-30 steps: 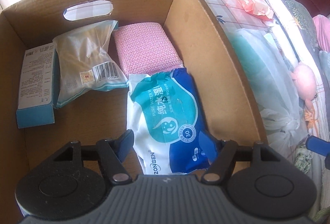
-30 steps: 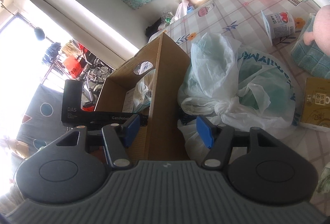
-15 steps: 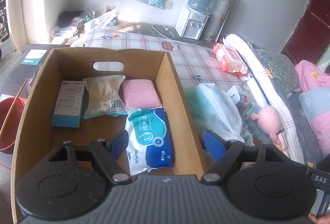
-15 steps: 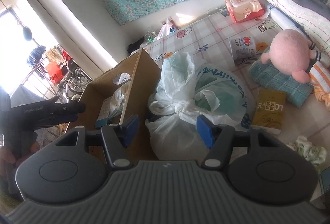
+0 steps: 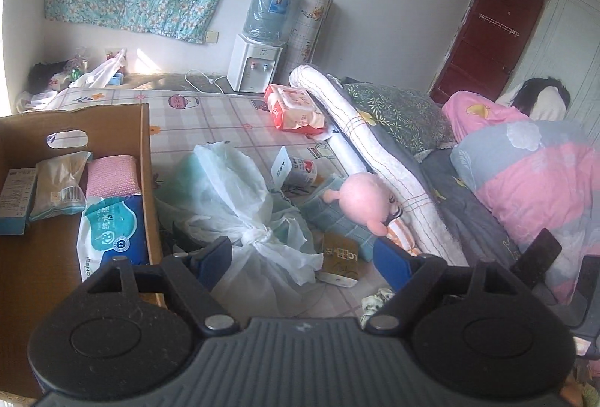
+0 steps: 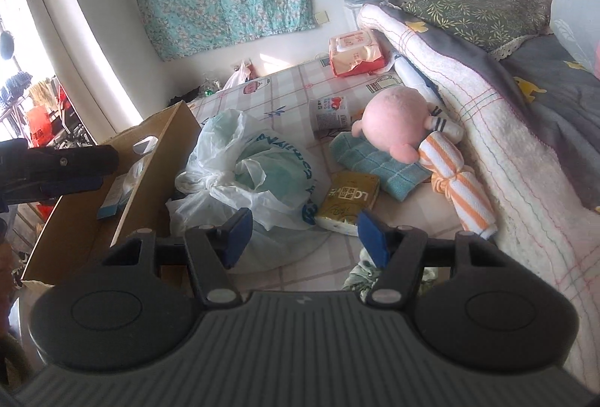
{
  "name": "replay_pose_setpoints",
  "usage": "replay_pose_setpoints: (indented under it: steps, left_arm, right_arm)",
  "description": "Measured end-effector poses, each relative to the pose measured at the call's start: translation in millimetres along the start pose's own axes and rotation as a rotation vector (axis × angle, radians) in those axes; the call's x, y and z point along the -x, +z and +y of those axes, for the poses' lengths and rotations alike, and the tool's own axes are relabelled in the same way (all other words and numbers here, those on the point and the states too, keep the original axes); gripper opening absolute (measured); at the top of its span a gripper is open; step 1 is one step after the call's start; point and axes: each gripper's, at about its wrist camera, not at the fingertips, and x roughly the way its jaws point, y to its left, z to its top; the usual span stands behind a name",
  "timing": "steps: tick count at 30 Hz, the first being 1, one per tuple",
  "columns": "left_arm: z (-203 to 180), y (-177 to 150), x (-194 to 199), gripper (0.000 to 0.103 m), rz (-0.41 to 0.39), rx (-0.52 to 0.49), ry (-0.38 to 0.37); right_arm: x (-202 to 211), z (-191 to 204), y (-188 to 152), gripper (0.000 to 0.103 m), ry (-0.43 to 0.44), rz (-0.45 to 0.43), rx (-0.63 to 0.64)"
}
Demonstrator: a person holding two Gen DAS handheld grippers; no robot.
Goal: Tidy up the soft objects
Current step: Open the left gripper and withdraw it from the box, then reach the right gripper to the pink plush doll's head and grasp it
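Since the earlier frame, the left gripper (image 5: 302,259) has lifted clear of the cardboard box (image 5: 144,159) and swung toward the bed; its jaws stand wide and empty. Left wrist view: the blue wipes pack (image 5: 112,223) lies flat inside the box, against the near wall beside a pink knitted pad (image 5: 110,174), probably so that soft packs stack level. A knotted, crinkled plastic bag (image 5: 240,204) sits just outside the box.

Right wrist view: the right gripper (image 6: 302,234) is part open, holding nothing, aimed at the loose items. A round pink plush toy (image 6: 393,122) rests on a ribbed teal cloth (image 6: 375,163), touching a rolled orange-striped towel (image 6: 461,189). A glossy gold pack (image 6: 348,201) lies beside the bag. These remain unsorted.
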Motion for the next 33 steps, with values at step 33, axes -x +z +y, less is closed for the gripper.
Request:
replay_pose_setpoints:
  steps: [33]
  left_arm:
    - [-5.3,106.1,-334.0,0.046,0.577,0.471,-0.065]
  right_arm:
    - [-198.3,-36.8,79.5,0.078,-0.299,0.064,0.588]
